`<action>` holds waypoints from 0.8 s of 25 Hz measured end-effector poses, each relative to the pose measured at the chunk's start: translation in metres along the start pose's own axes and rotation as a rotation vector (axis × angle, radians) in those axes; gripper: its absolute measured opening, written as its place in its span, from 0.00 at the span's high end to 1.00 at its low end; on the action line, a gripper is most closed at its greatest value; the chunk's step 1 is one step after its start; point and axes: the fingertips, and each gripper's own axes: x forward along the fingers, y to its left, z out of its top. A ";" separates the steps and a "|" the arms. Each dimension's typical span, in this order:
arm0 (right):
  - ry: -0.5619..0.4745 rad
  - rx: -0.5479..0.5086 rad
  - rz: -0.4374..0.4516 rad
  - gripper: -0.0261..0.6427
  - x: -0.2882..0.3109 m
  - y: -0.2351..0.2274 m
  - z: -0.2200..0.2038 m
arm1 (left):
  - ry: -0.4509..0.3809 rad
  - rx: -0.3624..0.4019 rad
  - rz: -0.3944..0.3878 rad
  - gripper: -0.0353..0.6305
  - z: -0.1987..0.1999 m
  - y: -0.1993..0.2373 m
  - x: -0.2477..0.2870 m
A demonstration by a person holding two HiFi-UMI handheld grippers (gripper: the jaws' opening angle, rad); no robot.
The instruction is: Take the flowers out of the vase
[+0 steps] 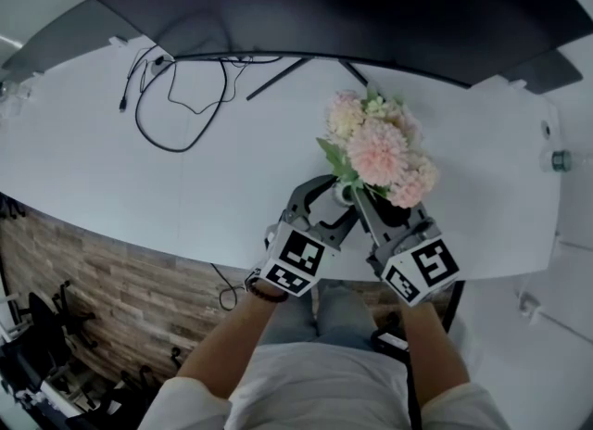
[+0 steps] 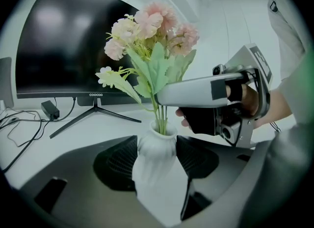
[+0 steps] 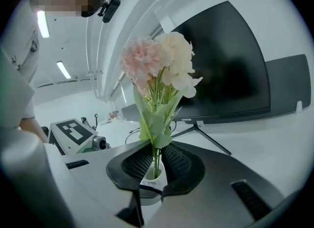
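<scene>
the flowers (image 1: 378,148) were not yet out: their stems (image 3: 156,159) stood in the white vase (image 2: 157,148) on the table (image 1: 139,187), near its front edge, right of centre. the left gripper (image 2: 157,156) clamped the vase body. the right gripper (image 3: 156,162) was closed on the stems just above the mouth. lifting seemed all that was left. the head view barely showed either grip beneath the blooms; each gripper view showed its own plainly.

A: Gripping anything with the right gripper (image 3: 156,156)?
B: Yep, pinching the flowers (image 3: 147,60) by their green stems, just above the mouth of the white vase (image 3: 152,176). Also blocking part of the dark monitor (image 3: 230,60) behind with those pink and cream blooms.
</scene>
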 end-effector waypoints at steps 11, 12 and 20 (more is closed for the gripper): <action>-0.041 0.018 -0.018 0.86 -0.015 -0.003 0.015 | -0.004 -0.005 0.003 0.57 -0.001 0.002 0.001; -0.044 0.018 -0.019 0.86 -0.016 -0.003 0.017 | -0.004 -0.004 0.003 0.57 0.000 0.001 0.001; -0.078 0.019 -0.027 0.86 -0.032 -0.004 0.032 | 0.000 0.001 0.006 0.57 0.002 -0.004 0.003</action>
